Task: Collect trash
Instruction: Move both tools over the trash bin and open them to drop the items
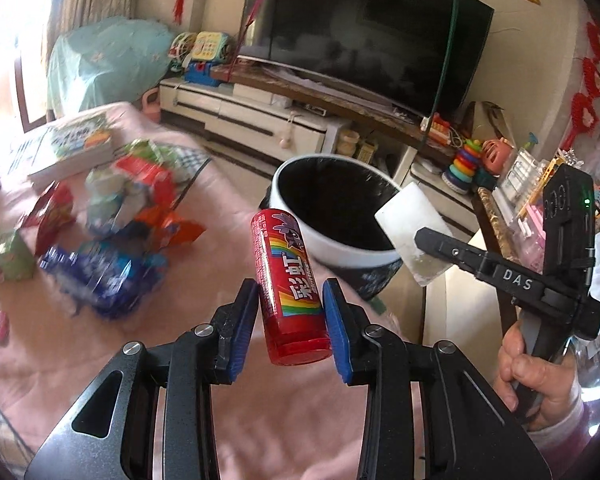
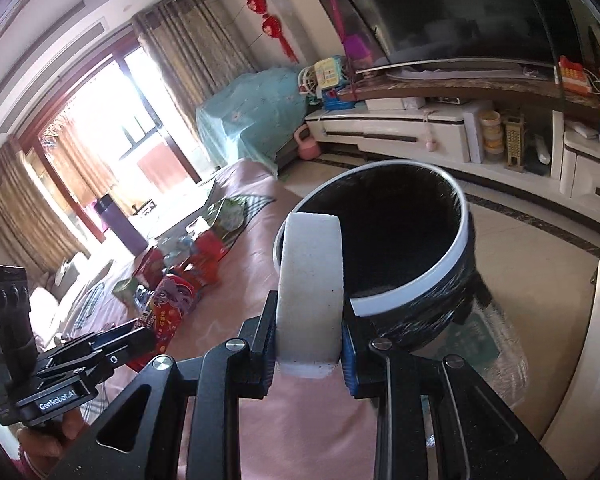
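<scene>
Your left gripper (image 1: 290, 312) is closed on a red tube (image 1: 288, 284), its blue pads (image 1: 336, 332) pressing the tube's lower half from both sides, so the jaws stand only as far apart as the tube is wide. The tube stands nearly upright, tilted a little, with a rainbow label and its top end toward the bin (image 1: 336, 216). Your right gripper (image 2: 310, 332) is clamped on a white block (image 2: 310, 280), gripped across its thin faces, the block standing on edge between the fingers. In the left wrist view that block (image 1: 410, 232) hangs over the near right rim of the bin, at the tip of the right gripper (image 1: 432, 240), with your right hand (image 1: 536, 376) wrapped around the handle. The bin is a round dark tub with a white rim (image 2: 456, 256), lined in black, standing just beside the edge of the pink cloth (image 1: 180, 360). More trash (image 1: 132, 208) lies in a blurred heap on the cloth to the left: red, orange, green and blue wrappers and small boxes, well apart from the bin. In the right wrist view the left gripper (image 2: 140, 334) shows at lower left, with the tube (image 2: 168, 312) in it.
</scene>
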Tool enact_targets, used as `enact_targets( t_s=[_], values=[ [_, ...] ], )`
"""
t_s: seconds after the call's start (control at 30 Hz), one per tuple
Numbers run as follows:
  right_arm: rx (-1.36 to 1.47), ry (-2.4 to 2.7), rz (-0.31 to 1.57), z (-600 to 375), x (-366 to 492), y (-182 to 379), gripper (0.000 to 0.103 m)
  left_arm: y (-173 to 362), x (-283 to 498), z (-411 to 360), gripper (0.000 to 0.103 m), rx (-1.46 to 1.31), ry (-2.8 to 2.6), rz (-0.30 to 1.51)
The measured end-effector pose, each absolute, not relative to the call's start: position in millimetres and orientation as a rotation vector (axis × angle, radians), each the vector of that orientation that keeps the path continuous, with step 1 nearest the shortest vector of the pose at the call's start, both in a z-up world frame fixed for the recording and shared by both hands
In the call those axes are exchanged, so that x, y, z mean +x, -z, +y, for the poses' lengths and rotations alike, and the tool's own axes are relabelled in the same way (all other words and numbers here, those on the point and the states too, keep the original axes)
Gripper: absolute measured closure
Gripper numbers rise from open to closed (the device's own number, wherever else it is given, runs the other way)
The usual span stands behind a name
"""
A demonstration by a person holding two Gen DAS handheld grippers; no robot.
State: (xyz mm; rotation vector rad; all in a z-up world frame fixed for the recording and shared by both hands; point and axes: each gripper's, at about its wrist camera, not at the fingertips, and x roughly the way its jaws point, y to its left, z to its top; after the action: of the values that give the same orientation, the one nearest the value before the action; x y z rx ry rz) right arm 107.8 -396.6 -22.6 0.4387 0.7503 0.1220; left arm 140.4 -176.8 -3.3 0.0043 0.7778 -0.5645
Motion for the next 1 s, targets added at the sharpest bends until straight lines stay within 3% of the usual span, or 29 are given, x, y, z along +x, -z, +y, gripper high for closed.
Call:
enact_targets(
  t_s=[1.0],
  values=[
    [0.421, -0.046, 0.807, -452, 178, 34, 0.076, 18, 221, -271, 0.071, 0.07, 0.638, 0.823]
  ],
)
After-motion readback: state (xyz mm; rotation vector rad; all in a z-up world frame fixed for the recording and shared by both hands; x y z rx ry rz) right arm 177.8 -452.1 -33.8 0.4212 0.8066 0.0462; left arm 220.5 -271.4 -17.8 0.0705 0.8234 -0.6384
